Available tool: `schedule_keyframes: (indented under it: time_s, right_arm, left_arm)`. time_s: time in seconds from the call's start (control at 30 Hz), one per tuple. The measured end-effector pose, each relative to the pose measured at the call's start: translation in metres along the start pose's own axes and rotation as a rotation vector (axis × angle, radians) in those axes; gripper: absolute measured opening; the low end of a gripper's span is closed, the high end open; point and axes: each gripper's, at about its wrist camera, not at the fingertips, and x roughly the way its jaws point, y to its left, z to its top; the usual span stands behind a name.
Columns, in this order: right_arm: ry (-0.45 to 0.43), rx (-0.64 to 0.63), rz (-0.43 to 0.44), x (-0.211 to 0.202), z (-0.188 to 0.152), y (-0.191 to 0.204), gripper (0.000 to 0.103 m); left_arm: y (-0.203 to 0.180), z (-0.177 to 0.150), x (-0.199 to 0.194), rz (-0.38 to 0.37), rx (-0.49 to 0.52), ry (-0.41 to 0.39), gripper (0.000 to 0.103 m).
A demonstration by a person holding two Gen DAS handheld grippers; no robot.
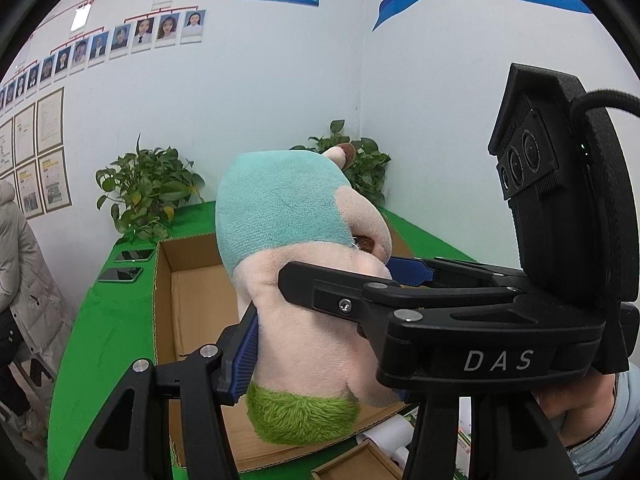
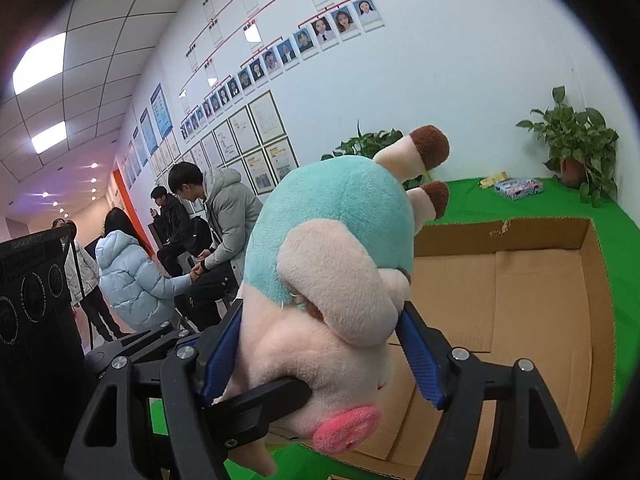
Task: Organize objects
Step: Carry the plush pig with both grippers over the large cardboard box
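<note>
A plush toy (image 1: pixel 296 248) with a teal back, pink body and green tuft is held in the air above an open cardboard box (image 1: pixel 192 300). Both grippers squeeze it. In the left wrist view my left gripper (image 1: pixel 320 344) is shut on its body, and the right gripper (image 1: pixel 400 280) crosses in from the right, clamped on it too. In the right wrist view my right gripper (image 2: pixel 320 344) is shut on the plush toy (image 2: pixel 332 248), whose brown-tipped horns point up. The box (image 2: pixel 540 300) lies below and to the right.
The box sits on a green-covered table (image 1: pixel 112 340). Two phones (image 1: pixel 128 264) lie at its far left. Potted plants (image 1: pixel 148 192) stand at the back wall. A small patterned box (image 2: pixel 518 188) lies at the back. People (image 2: pixel 216 232) sit and stand to the left.
</note>
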Motion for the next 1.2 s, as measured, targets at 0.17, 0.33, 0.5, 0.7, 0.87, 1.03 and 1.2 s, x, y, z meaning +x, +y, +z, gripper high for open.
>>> schedule_keyframes:
  time_s: [0.17, 0.33, 0.5, 0.7, 0.87, 1.03, 1.2]
  right_arm:
    - [0.039, 0.018, -0.005, 0.013, -0.007, -0.010, 0.073]
    - [0.080, 0.030, -0.002, 0.024, -0.014, -0.017, 0.073]
    - [0.115, 0.047, 0.014, 0.035, -0.021, -0.021, 0.073]
    - [0.164, 0.066, 0.049, 0.050, -0.031, -0.018, 0.073]
    - [0.216, 0.074, 0.094, 0.065, -0.043, -0.009, 0.073]
    - [0.262, 0.090, 0.101, 0.080, -0.056, -0.008, 0.073]
    - [0.276, 0.085, 0.113, 0.093, -0.058, -0.006, 0.073]
  left_arm:
    - [0.010, -0.021, 0.023, -0.012, -0.027, 0.033, 0.051]
    - [0.022, -0.042, 0.042, -0.012, -0.053, 0.067, 0.051]
    - [0.034, -0.060, 0.051, 0.003, -0.070, 0.094, 0.051]
    - [0.057, -0.085, 0.052, 0.031, -0.112, 0.128, 0.051]
    - [0.078, -0.115, 0.046, 0.045, -0.159, 0.153, 0.051]
    - [0.098, -0.140, 0.049, 0.058, -0.189, 0.181, 0.051]
    - [0.117, -0.154, 0.051, 0.060, -0.206, 0.189, 0.051]
